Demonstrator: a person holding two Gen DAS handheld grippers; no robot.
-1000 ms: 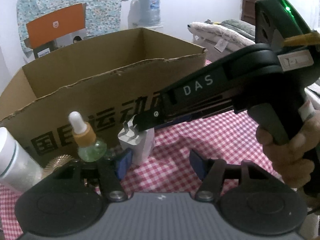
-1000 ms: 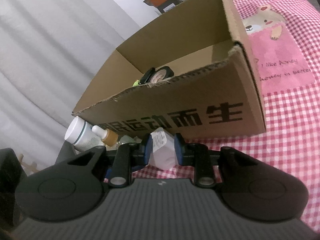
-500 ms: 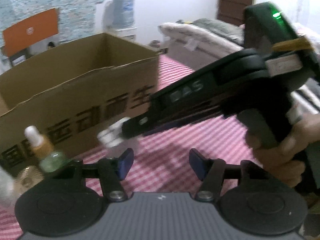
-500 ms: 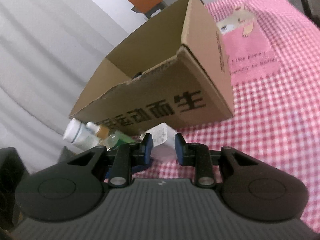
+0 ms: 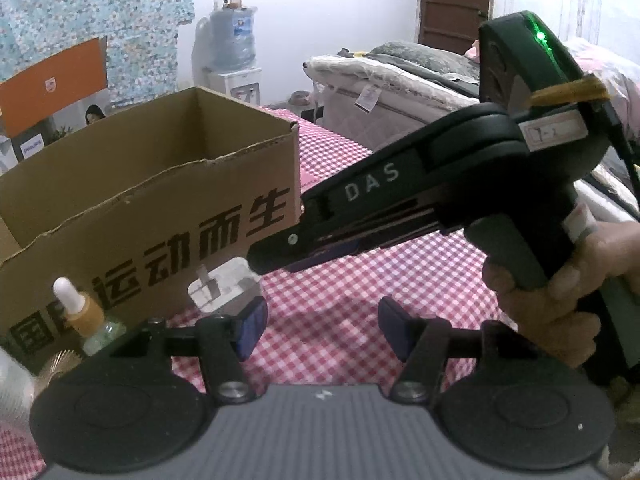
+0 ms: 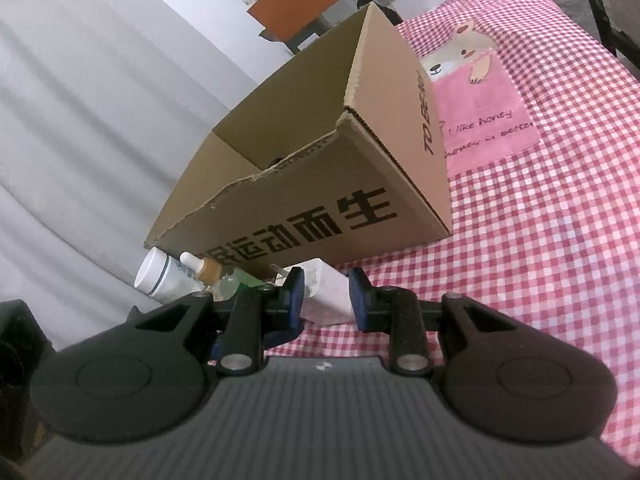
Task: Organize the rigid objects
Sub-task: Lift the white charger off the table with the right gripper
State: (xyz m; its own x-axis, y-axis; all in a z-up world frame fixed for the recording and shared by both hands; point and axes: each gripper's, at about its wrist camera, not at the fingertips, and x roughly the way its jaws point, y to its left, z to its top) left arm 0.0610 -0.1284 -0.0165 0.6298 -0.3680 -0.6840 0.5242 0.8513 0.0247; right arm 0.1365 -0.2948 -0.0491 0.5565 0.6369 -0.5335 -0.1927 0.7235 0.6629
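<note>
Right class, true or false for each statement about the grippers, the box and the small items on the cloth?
1. The left gripper is open and holds nothing. True.
2. The white charger lies inside the cardboard box. False: it is outside, in front of the box, between the fingers of the right gripper.
3. The dropper bottle stands outside the box, by its printed wall. True.
4. The tablecloth is blue striped. False: it is a pink and white check.
</note>
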